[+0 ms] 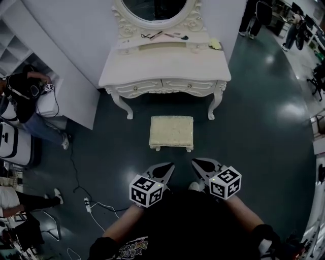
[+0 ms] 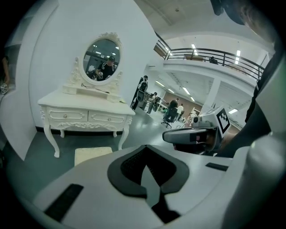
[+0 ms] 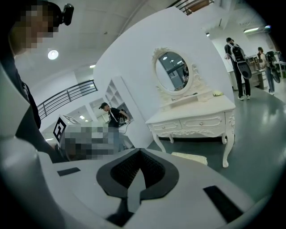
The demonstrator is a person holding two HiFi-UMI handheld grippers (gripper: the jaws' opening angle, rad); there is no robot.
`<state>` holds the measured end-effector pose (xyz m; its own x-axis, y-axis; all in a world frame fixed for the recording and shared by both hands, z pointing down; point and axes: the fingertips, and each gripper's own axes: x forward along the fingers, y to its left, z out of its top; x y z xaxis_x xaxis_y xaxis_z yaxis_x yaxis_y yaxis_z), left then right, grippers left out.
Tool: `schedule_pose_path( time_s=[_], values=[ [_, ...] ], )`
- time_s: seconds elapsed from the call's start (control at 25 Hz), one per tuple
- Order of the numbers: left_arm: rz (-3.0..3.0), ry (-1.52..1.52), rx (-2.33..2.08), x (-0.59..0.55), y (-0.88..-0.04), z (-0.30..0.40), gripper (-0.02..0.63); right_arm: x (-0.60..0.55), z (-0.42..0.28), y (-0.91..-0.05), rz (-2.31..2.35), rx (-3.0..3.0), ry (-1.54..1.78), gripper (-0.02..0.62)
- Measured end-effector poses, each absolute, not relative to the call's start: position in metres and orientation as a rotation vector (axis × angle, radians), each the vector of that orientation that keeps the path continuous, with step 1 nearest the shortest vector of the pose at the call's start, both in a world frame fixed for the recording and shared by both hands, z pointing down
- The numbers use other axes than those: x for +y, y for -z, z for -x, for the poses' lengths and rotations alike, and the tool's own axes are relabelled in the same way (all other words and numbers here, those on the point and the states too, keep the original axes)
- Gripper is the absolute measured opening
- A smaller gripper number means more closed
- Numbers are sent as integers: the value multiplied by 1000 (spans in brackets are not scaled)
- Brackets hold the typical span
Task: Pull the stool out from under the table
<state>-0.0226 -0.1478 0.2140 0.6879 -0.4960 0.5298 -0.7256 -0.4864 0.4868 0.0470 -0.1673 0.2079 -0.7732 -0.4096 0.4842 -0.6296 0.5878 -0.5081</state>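
Note:
A cream padded stool (image 1: pixel 171 132) stands on the dark floor in front of the white dressing table (image 1: pixel 165 68), clear of its legs. Both grippers hang close to my body, short of the stool and touching nothing. My left gripper (image 1: pixel 170 165) is shut and empty, and my right gripper (image 1: pixel 195 162) is shut and empty too. In the left gripper view the shut jaws (image 2: pixel 145 168) point toward the stool (image 2: pixel 91 154) and table (image 2: pixel 87 105), with the right gripper (image 2: pixel 192 134) alongside. The right gripper view shows its shut jaws (image 3: pixel 139 172), the stool (image 3: pixel 190 157) and the table (image 3: pixel 192 116).
An oval mirror (image 1: pixel 155 9) tops the table. A white partition (image 1: pixel 61 66) runs along the left, with a person (image 1: pixel 25 101) beside it. A power strip and cable (image 1: pixel 87 204) lie on the floor at lower left. More people stand at the back right (image 1: pixel 254 18).

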Motion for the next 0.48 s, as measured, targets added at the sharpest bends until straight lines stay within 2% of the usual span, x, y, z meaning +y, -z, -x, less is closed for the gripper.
schedule_pose_path(
  time_s=[0.48],
  values=[
    [-2159, -349, -933, -124, -208, 12, 8, -139, -56, -200, -816, -2527, -992, 28]
  ],
)
